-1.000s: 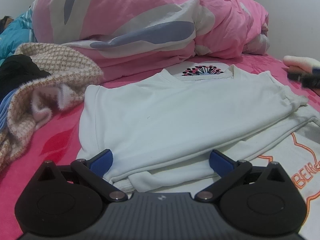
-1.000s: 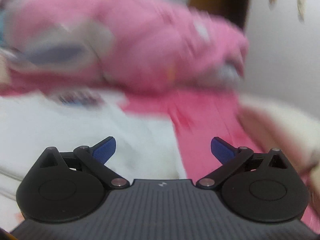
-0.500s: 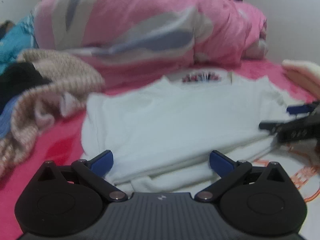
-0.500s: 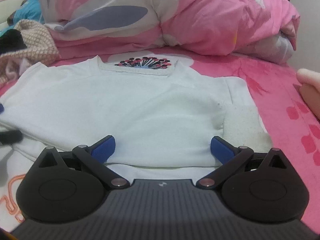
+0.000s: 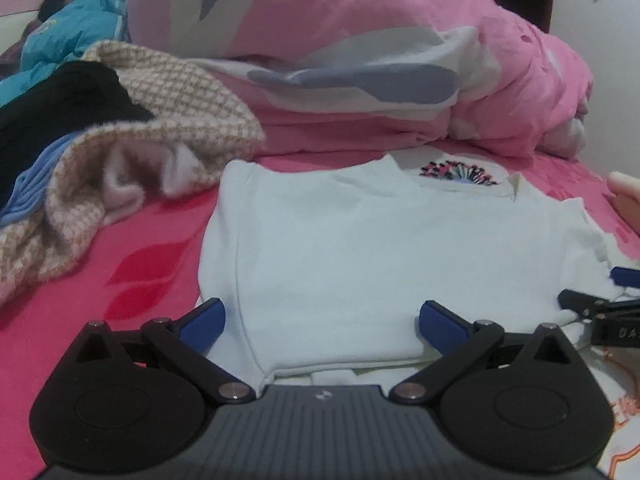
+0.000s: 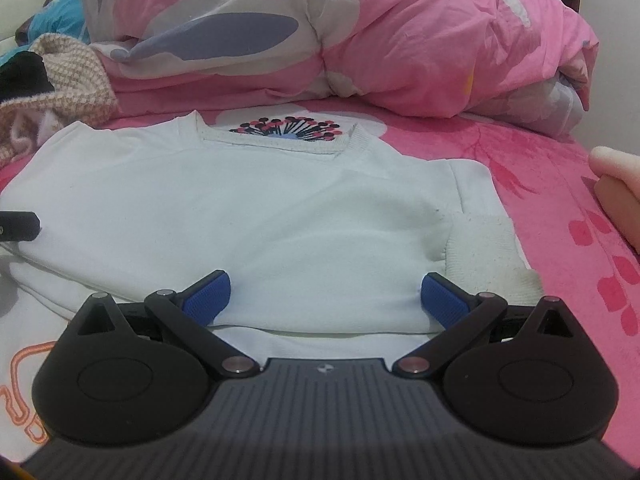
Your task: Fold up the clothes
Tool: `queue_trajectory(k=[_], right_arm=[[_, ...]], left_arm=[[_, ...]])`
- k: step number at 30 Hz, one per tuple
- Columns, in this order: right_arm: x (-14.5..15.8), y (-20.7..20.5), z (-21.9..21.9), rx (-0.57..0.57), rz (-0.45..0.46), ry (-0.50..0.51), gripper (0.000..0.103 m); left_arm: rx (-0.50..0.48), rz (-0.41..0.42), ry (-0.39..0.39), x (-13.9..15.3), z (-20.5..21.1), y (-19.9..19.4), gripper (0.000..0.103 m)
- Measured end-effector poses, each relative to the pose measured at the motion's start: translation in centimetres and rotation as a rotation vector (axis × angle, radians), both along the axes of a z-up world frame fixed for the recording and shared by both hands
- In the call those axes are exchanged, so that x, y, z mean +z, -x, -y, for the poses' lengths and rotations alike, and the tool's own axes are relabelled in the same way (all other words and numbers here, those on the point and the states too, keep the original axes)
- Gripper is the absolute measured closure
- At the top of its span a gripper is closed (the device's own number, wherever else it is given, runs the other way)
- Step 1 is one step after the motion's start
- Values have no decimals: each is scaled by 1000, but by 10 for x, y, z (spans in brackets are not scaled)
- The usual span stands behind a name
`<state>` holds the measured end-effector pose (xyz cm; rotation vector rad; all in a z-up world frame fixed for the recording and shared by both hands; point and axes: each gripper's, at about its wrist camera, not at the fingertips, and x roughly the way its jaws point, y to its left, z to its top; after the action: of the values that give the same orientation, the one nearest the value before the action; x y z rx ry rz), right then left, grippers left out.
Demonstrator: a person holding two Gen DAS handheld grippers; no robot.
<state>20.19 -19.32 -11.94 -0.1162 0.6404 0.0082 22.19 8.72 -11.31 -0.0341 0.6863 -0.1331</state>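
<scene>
At six o'clock, both grippers [image 5: 322, 322] [image 6: 324, 300] gape empty over the shirt [image 6: 240, 216]; sleeves folded, halving remains.

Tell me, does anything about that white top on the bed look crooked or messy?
Mostly tidy. The white top lies flat, folded, on the pink bed. One oddity: a ribbed cuff sticks out past its right edge instead of being tucked in. Beside it, a checked garment sits in a rumpled heap. Both grippers are open, holding nothing.

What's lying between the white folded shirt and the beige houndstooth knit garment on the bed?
Only bare pink bedsheet separates the white folded shirt from the beige houndstooth knit garment, seen in the left wrist view.
</scene>
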Motion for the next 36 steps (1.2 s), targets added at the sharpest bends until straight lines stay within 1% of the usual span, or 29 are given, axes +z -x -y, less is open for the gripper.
queue_trajectory(k=[1, 3, 5, 6, 11, 12, 15, 16, 18, 19, 21, 23, 24, 25, 28, 30, 31, 32, 33, 34, 36], right_arm=[[2, 0, -2, -2, -1, 11, 1], [13, 4, -10, -5, 29, 38, 2], [26, 8, -18, 7, 80, 17, 2], [26, 7, -20, 13, 83, 5, 2], [-5, -12, -28, 25, -19, -24, 1], [-5, -15, -27, 26, -34, -39, 1], [12, -18, -24, 10, -61, -64, 2], [17, -17, -23, 6, -53, -72, 2], [27, -15, -20, 1, -5, -93, 2], [27, -16, -17, -9, 2, -98, 2], [17, -23, -9, -37, -20, -98, 2], [0, -28, 2, -41, -53, -111, 1], [0, -30, 4, -46, -68, -115, 1], [8, -30, 4, -52, -67, -115, 2], [26, -28, 9, -71, -6, -119, 2], [26, -33, 20, -119, 9, -120, 2], [20, -38, 26, -146, -6, -113, 2], [7, -44, 32, -165, -46, -97, 1], [-1, -47, 36, -170, -66, -98, 1], [-2, -47, 39, -166, -58, -117, 1], [7, -48, 36, -170, -65, -104, 2]], left_arm=[[3, -1, -3, 0, 0, -1, 0], [10, -4, -7, -1, -1, -1, 0], [17, -7, -4, -1, -1, -2, 0], [22, -9, -5, -2, 0, -2, 0], [39, -19, 3, -4, -2, -1, 0], [42, -21, 6, -4, -2, -1, 0], [42, -23, 2, -4, -2, -2, 0], [42, -23, 1, -4, -2, -2, 0], [42, -24, -3, -5, -2, -2, 0], [42, -24, -4, -5, -2, -2, 0], [42, -25, -4, -5, -2, -2, 0], [42, -25, -3, -5, -2, -2, 0], [43, -25, -1, -5, -2, -2, 0], [43, -25, 1, -5, -3, -2, 0], [44, -26, 6, -5, -3, -2, 0], [44, -26, 8, -5, -3, -2, 0], [44, -26, 10, -5, -3, -2, 0], [45, -26, 12, -4, -3, -2, 0], [45, -26, 12, -4, -3, -2, 0], [45, -26, 12, -4, -3, -2, 0], [46, -26, 13, -4, -4, -2, 0]])
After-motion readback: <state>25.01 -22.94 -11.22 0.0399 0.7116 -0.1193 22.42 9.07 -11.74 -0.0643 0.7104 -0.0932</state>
